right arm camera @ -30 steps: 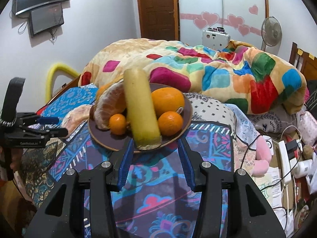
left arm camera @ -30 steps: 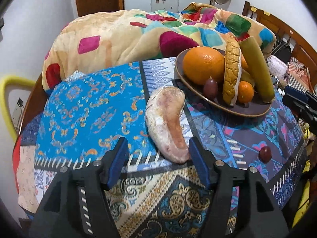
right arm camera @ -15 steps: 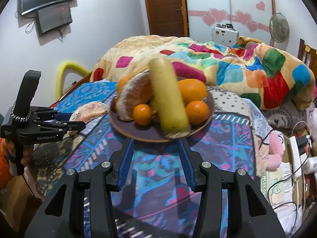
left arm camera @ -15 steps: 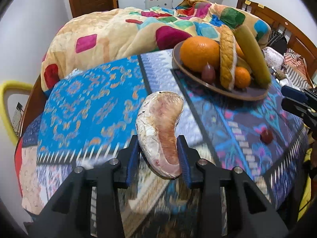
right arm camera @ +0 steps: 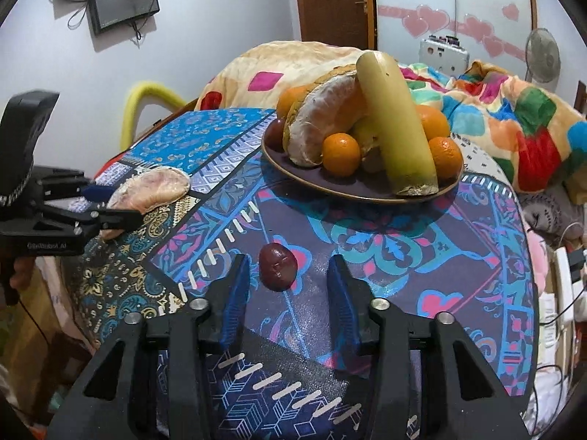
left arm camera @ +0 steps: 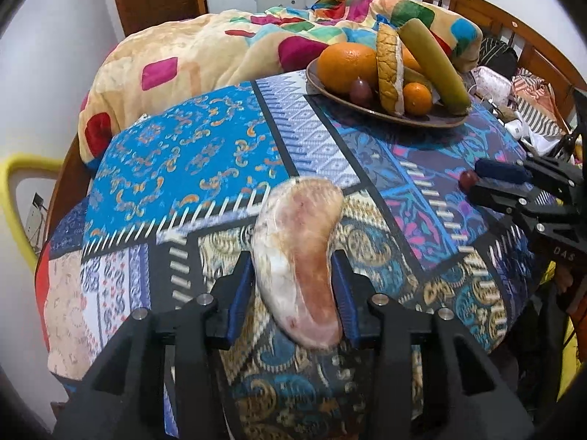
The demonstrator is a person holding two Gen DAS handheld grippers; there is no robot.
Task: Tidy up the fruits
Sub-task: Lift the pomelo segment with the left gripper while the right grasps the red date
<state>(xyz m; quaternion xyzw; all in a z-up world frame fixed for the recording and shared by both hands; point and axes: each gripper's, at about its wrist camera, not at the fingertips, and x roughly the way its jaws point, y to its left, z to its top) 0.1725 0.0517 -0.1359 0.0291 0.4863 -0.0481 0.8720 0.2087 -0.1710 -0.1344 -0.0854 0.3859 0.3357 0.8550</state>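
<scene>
My left gripper (left arm camera: 295, 286) is shut on a pale pink peeled pomelo segment (left arm camera: 299, 253), held just above the patterned tablecloth; it also shows in the right wrist view (right arm camera: 154, 187). My right gripper (right arm camera: 288, 289) is open, its jaws on either side of a small dark red fruit (right arm camera: 277, 264) lying on the cloth, also seen in the left wrist view (left arm camera: 466, 179). A brown plate (right arm camera: 330, 185) behind holds oranges (right arm camera: 340, 153), a long yellow-green fruit (right arm camera: 396, 124) and another peeled segment (right arm camera: 319, 124).
A bed with a colourful patchwork blanket (left arm camera: 220, 47) lies behind the table. A yellow chair frame (left arm camera: 14, 198) stands at the left. Cables and clutter (right arm camera: 565, 278) lie to the right of the table. The table edge (left arm camera: 66, 330) drops off near the left.
My left gripper closed on the pomelo segment and lifted it back toward me. My right gripper drew back from the plate and came down around the small dark red fruit.
</scene>
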